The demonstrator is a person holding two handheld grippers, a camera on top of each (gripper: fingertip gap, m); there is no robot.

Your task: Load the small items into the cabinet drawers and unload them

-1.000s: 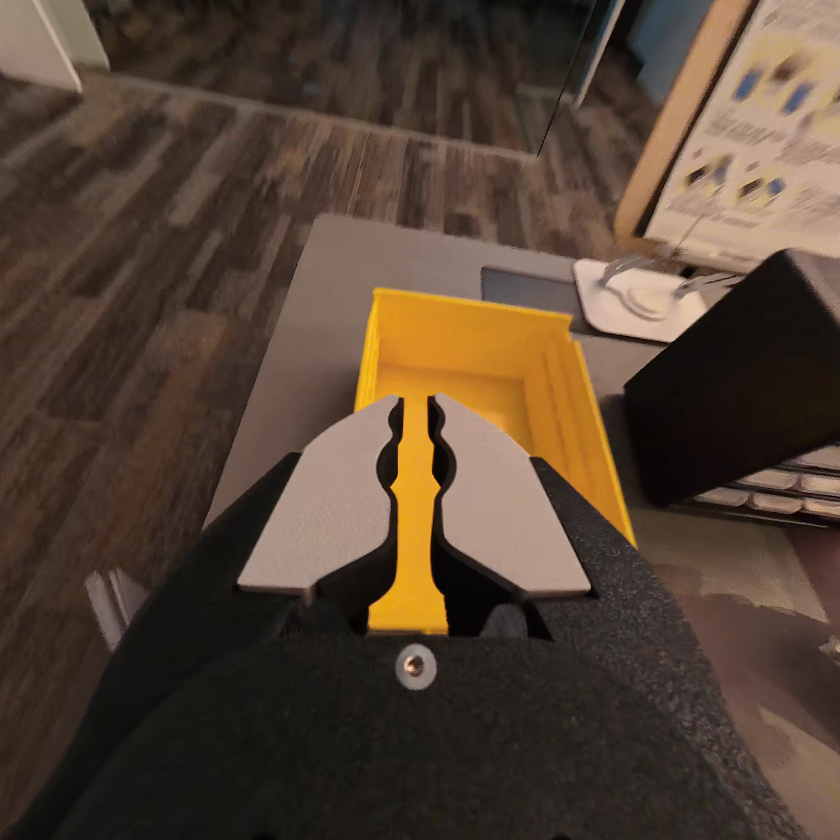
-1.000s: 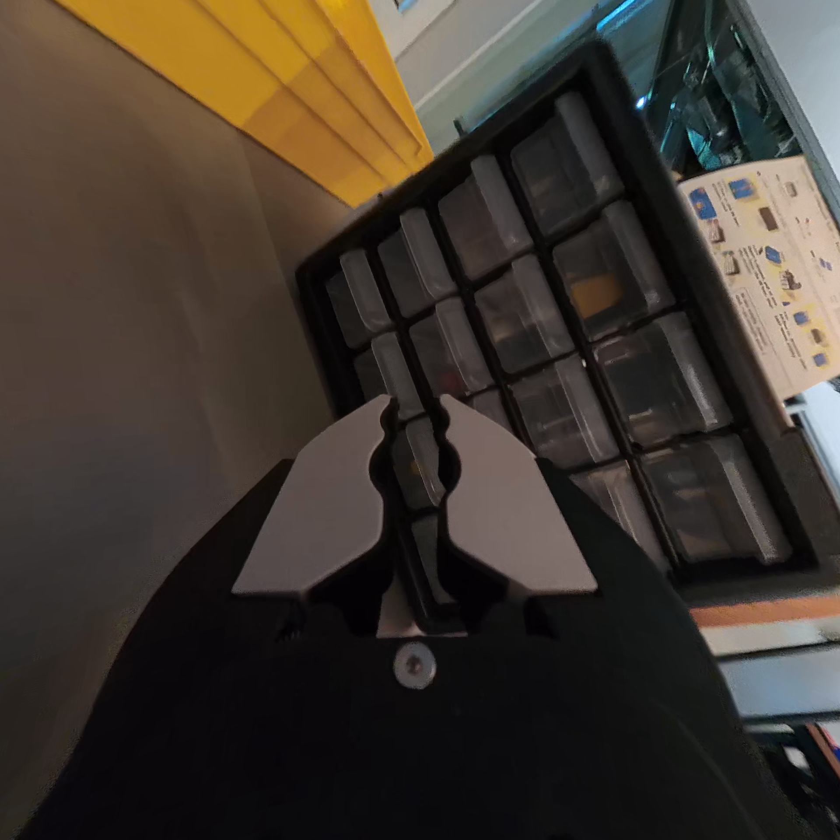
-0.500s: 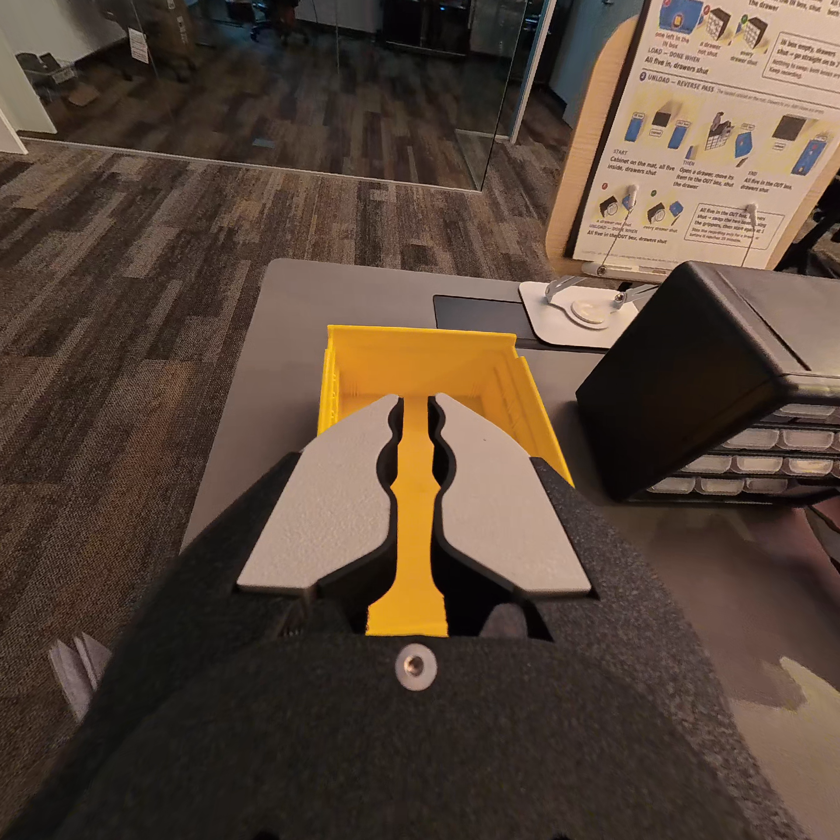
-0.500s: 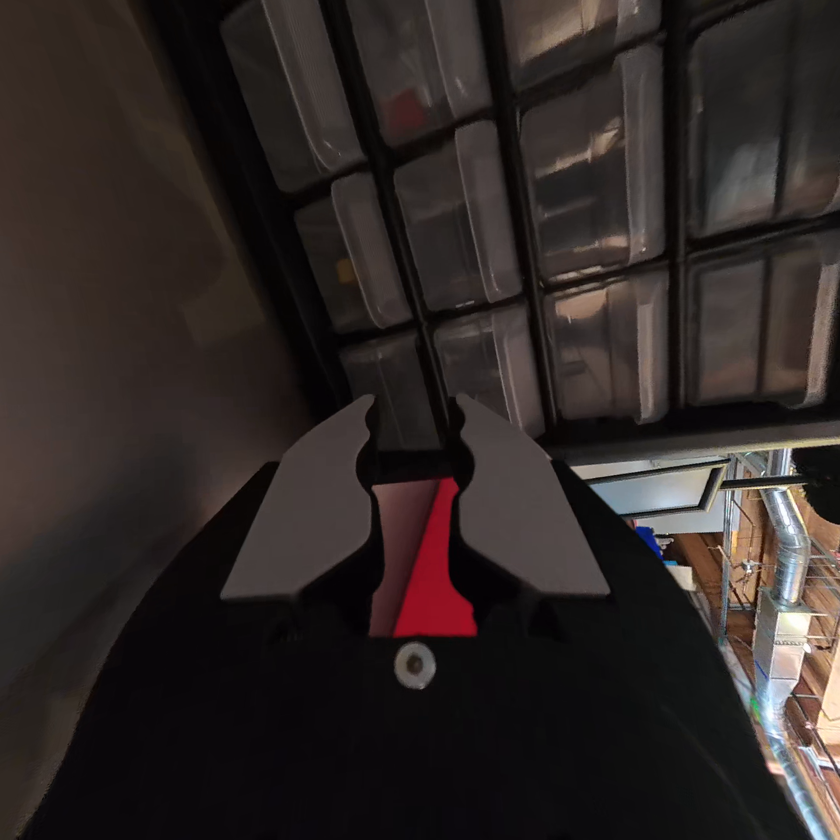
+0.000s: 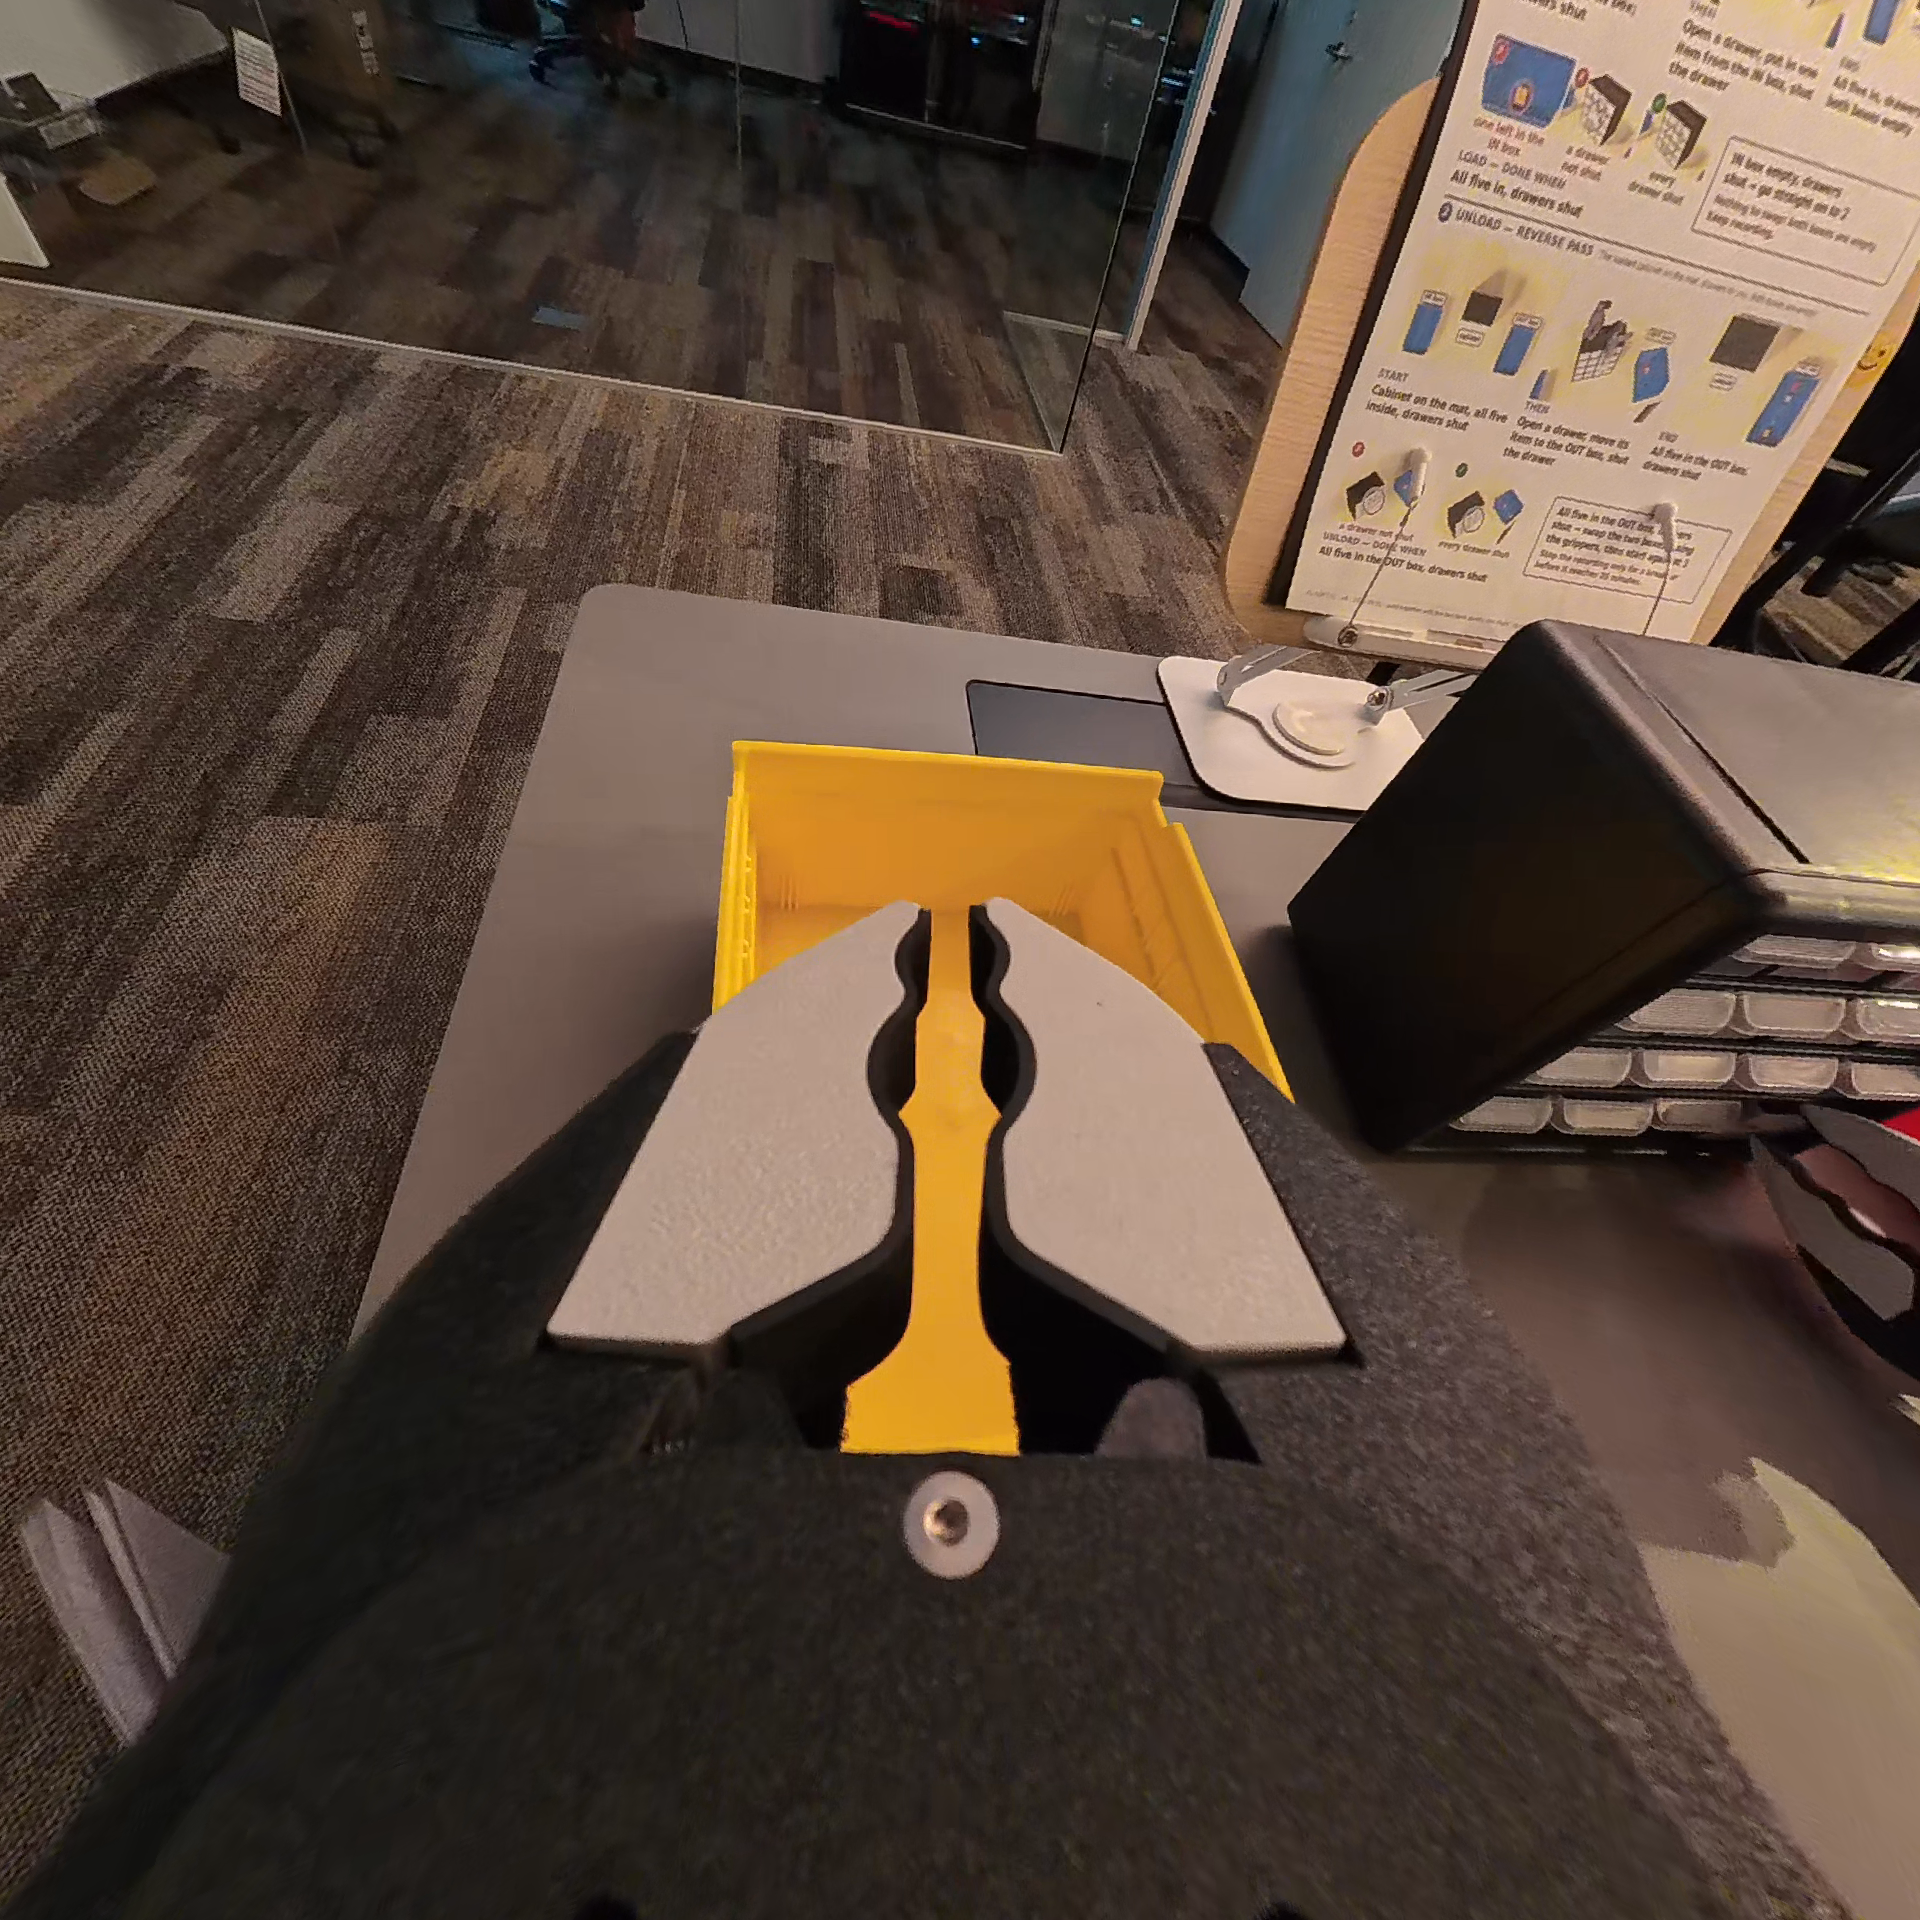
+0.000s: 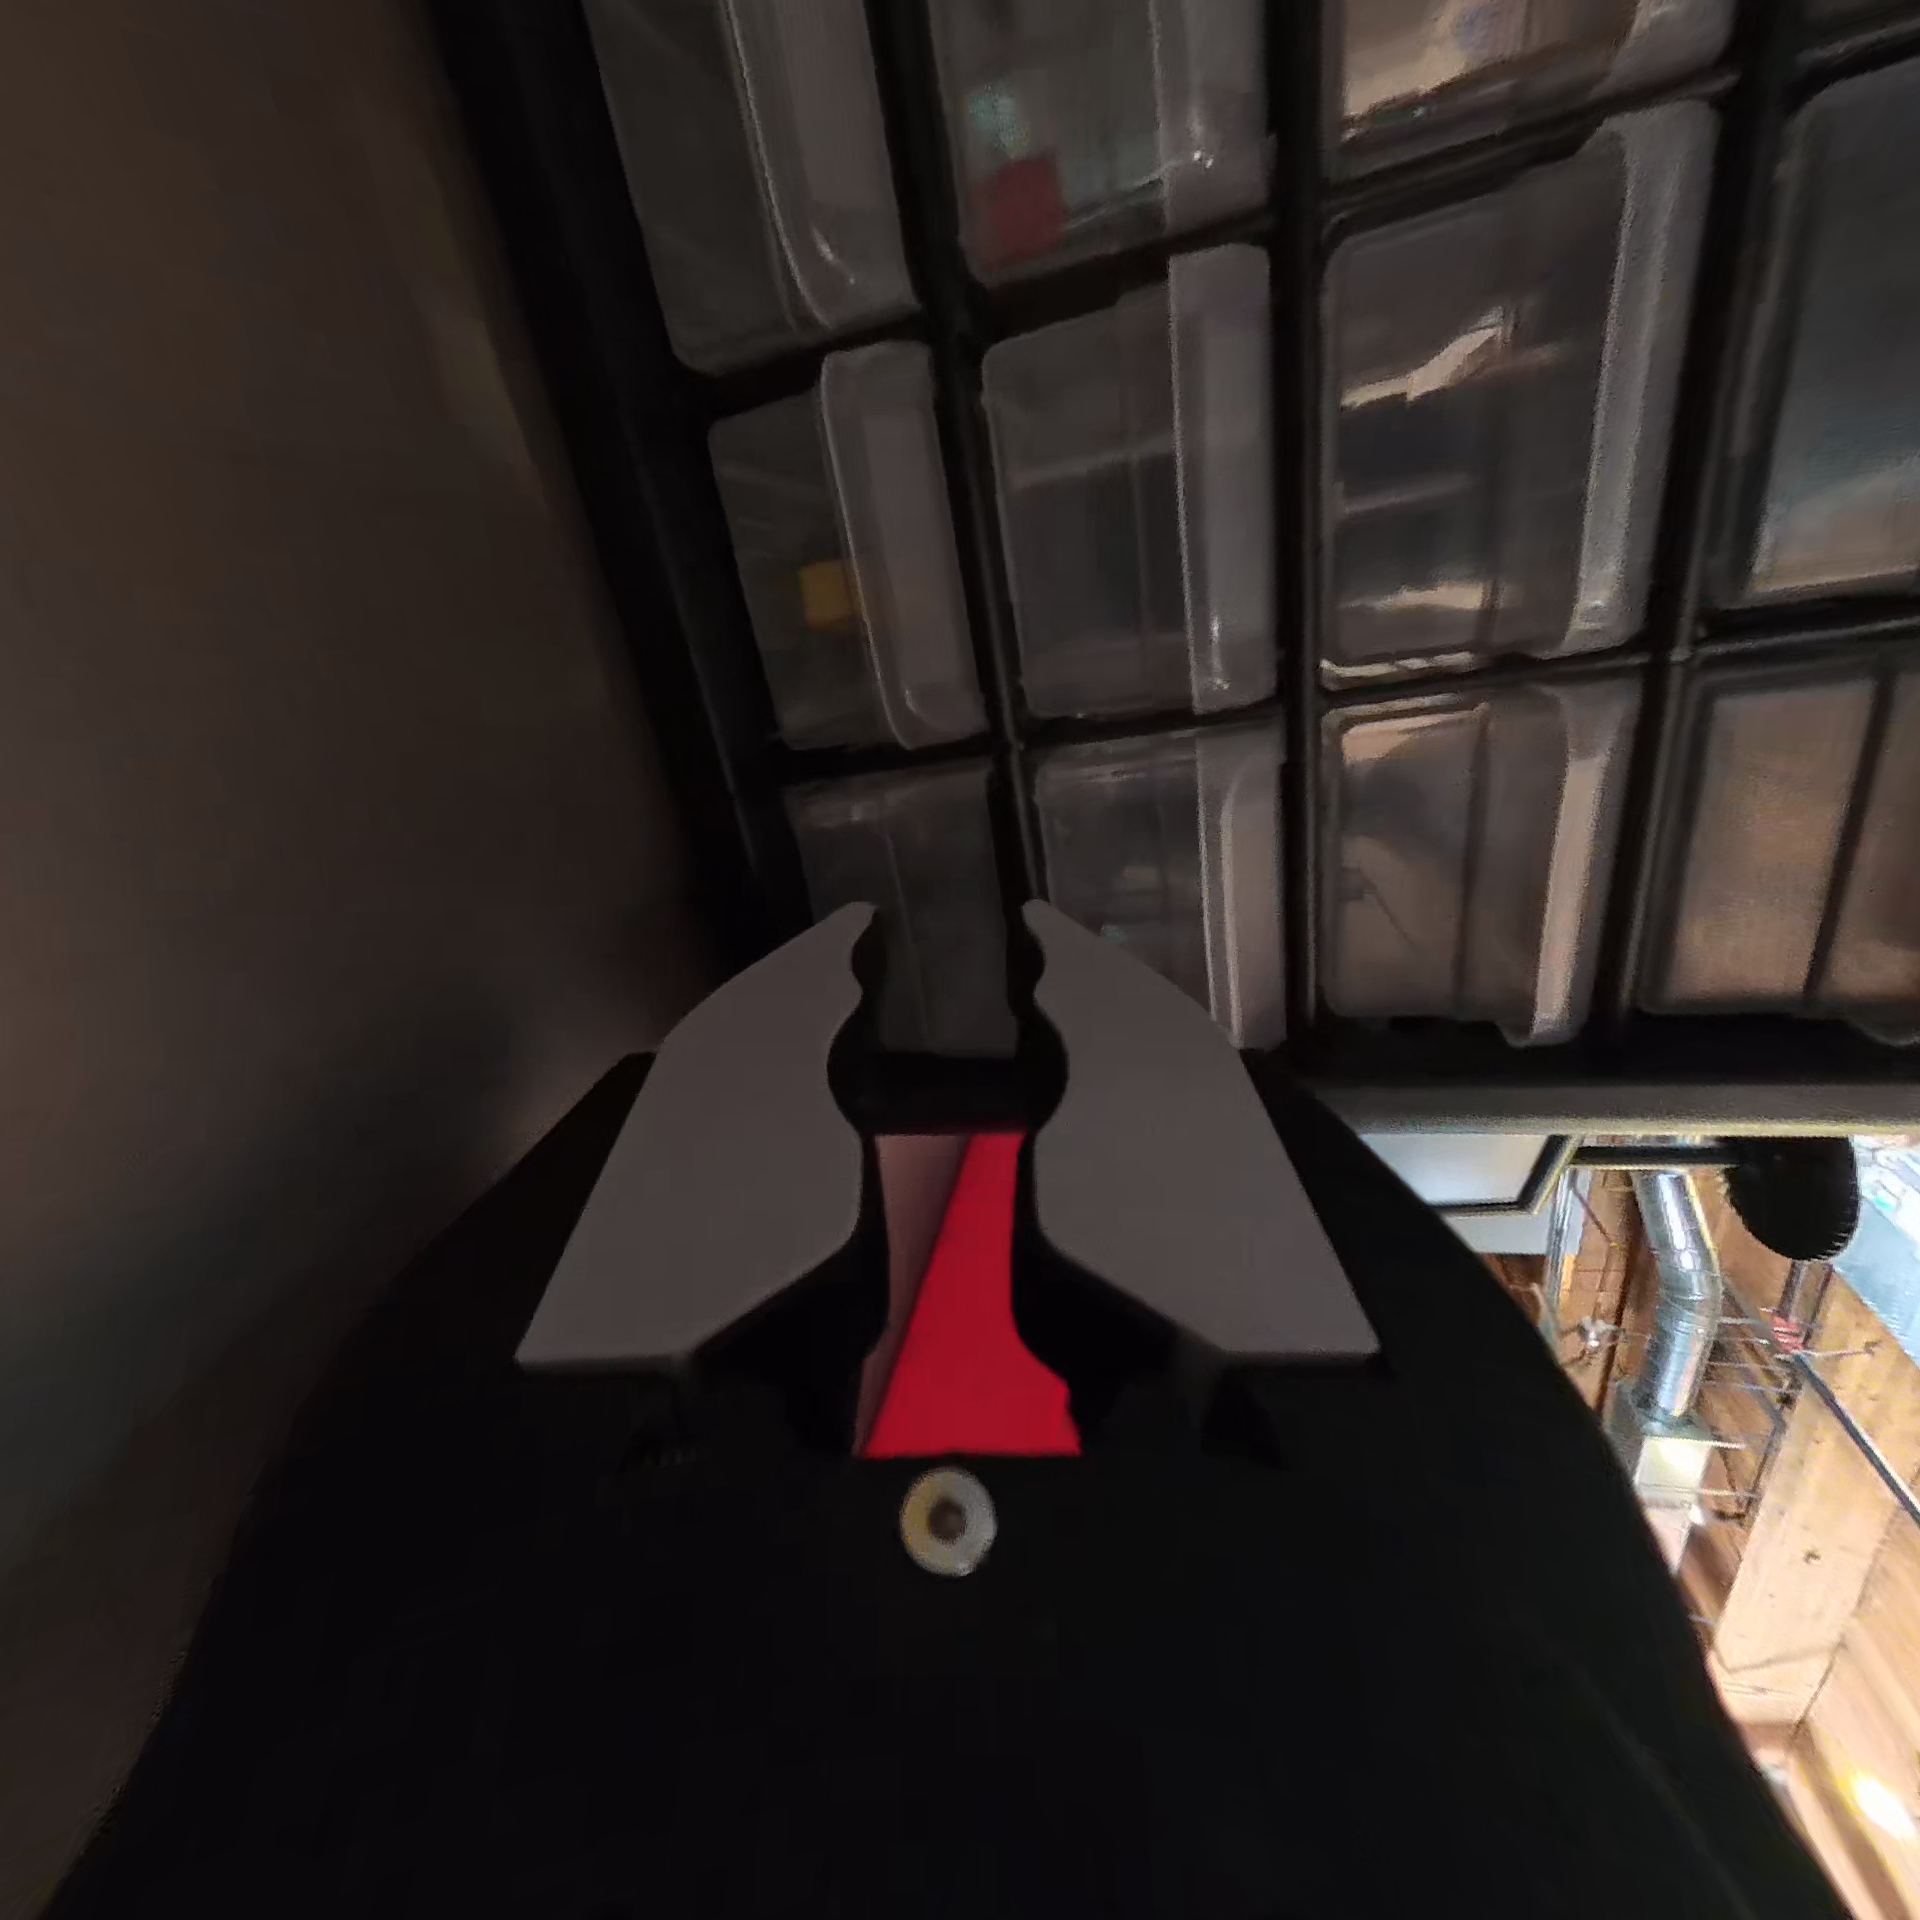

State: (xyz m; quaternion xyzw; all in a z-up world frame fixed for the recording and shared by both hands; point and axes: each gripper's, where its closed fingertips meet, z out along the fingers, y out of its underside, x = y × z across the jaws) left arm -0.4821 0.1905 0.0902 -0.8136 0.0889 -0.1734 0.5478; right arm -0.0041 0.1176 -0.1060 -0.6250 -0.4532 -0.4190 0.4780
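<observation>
Holding my left gripper (image 5: 951,914) above the yellow bin (image 5: 940,821) on the grey table (image 5: 644,790), I keep its fingers nearly together, gripping nothing. My right gripper (image 6: 945,920), fingers a little apart and empty, points at the black cabinet (image 6: 1288,665); its clear drawers (image 6: 1132,520) sit closed. A yellow item (image 6: 821,597) shows inside one.

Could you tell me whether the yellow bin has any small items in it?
No, the yellow bin shows only bare floor and walls in the left wrist view.

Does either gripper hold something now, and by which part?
Nothing is held. The left gripper hangs nearly shut over the yellow bin; the right gripper is open at the cabinet.
</observation>
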